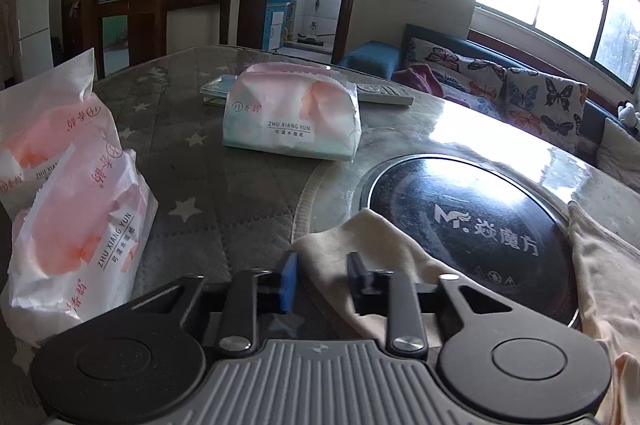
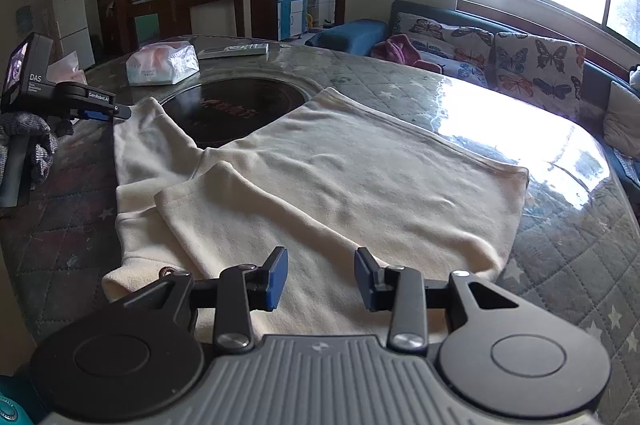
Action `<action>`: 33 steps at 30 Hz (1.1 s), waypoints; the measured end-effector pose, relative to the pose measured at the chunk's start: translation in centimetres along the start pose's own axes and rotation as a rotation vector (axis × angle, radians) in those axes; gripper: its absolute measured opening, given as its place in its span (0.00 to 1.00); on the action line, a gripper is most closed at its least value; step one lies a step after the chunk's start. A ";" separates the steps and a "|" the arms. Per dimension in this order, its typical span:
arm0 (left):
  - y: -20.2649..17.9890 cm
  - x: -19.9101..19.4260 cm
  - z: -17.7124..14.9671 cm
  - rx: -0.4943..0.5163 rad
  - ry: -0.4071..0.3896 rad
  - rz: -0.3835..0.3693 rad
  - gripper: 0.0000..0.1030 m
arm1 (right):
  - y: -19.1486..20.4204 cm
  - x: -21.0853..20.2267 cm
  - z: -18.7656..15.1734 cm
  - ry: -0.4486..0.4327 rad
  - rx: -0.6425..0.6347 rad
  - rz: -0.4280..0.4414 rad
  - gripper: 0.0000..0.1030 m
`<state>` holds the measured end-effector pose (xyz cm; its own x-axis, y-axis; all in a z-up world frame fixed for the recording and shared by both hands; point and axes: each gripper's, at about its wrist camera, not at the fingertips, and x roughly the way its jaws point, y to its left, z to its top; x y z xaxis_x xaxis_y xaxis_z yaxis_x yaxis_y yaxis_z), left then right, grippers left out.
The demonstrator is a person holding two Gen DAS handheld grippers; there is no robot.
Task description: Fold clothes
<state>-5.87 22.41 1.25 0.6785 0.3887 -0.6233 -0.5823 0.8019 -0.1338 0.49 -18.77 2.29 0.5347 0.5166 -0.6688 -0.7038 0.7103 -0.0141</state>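
Folding has started but is nowhere near finished, by my read. Cream long-sleeved top point(image 2: 320, 161) lies spread on the tabletop point(image 2: 560, 245), mostly flat, directly ahead of my right gripper point(image 2: 321, 275). One sleeve point(image 2: 248, 221) is already laid diagonally across the body and ends just ahead of the right jaws, slightly left of them. Other sleeve point(image 2: 140, 137) is not yet folded: it runs out to the far left, along the edge of the round black induction hob point(image 2: 236, 109) set into the tabletop.

My left gripper point(image 1: 322, 279) is at that sleeve's cuff. In its own view the jaws stand narrow, cuff cloth lying under and between them, but I cannot see the pads point(image 1: 291, 281) pressing the fabric, so I count it as not gripped. From the right wrist view the left gripper point(image 2: 108, 113) sits at the cuff tip; whether it touches I cannot tell.

Right jaws are moderately apart, hovering over the near part of the top, holding nothing.

Left to do, as I judge it: bring the second sleeve in over the body, then fold the body over. Hem side lies beyond the right jaws, flat, untouched.

Tissue packs point(image 1: 76, 225) sit left of the left jaws, another pack point(image 1: 292, 113) ahead of them, clear of the garment.
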 end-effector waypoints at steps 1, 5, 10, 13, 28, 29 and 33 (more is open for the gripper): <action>0.0 0.1 0.1 -0.004 0.002 -0.002 0.10 | -0.1 -0.1 -0.1 -0.002 0.004 -0.003 0.36; -0.6 -1.2 0.2 -0.016 -0.018 -0.061 0.06 | -0.6 -0.9 -0.4 -0.016 0.026 -0.014 0.36; -3.8 -5.0 0.4 0.018 -0.067 -0.239 0.05 | -1.5 -1.9 -0.7 -0.041 0.064 -0.029 0.36; -6.5 -7.9 0.4 0.048 -0.086 -0.375 0.05 | -2.4 -2.7 -0.9 -0.058 0.100 -0.037 0.36; -21.6 -12.3 -7.9 0.373 0.126 -0.887 0.07 | -6.3 -5.1 -3.3 -0.081 0.266 -0.086 0.36; -21.9 -12.1 -8.6 0.398 0.142 -0.886 0.08 | -6.5 -5.2 -3.5 -0.080 0.272 -0.087 0.36; -21.7 -11.9 -10.2 0.455 0.161 -0.880 0.16 | -6.7 -5.3 -3.6 -0.075 0.288 -0.072 0.35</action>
<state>-5.93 -4.25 3.71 0.6975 -0.4648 -0.5454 0.3468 0.8850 -0.3107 0.71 -27.96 3.28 0.6193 0.4862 -0.6165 -0.5069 0.8472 0.1590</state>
